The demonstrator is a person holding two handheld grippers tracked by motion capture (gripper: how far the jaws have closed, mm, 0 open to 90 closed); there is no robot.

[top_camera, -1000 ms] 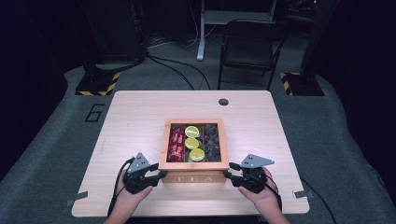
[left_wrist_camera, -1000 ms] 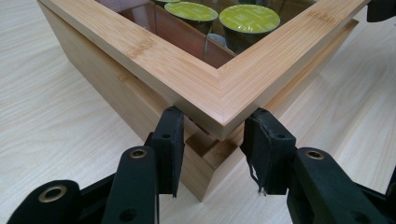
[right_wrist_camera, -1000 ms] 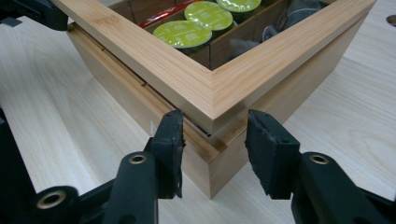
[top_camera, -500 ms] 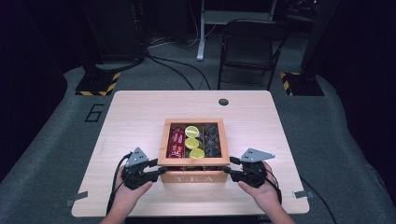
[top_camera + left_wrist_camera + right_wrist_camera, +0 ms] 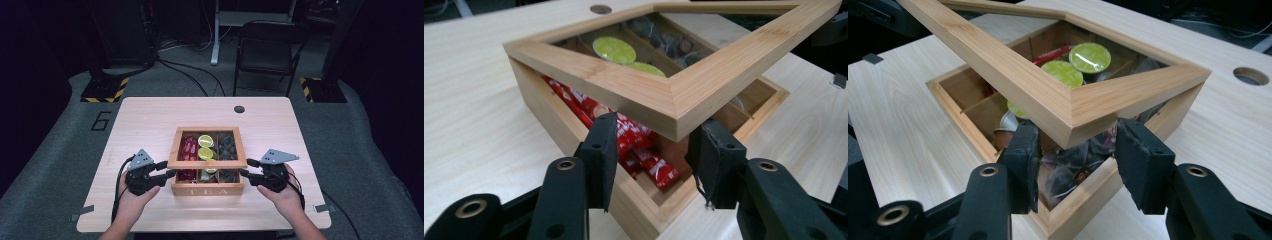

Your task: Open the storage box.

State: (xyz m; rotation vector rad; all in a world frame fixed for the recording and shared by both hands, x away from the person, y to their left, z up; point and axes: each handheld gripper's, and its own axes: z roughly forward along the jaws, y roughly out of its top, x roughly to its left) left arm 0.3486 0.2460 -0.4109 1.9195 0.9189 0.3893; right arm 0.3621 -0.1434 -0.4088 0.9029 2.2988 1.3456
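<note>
The left gripper point(image 5: 169, 174) clamps the near left corner of the tea box's lid point(image 5: 207, 163), its jaws lately easing wider; the right gripper point(image 5: 247, 174) clamps the near right corner; the lid now tilts higher off the tea box point(image 5: 207, 190) than a second ago; the box sits mid-table point(image 5: 150, 120); a chair point(image 5: 267, 47) stands behind in a dark room.

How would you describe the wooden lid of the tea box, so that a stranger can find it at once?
On the pale wooden table stands a box lettered TEA, near the person's edge. The lid is the wooden frame with a clear pane, tilted open above the box, its front corners by the two grippers. Unlike the box, it has no compartments and you see through it.
</note>
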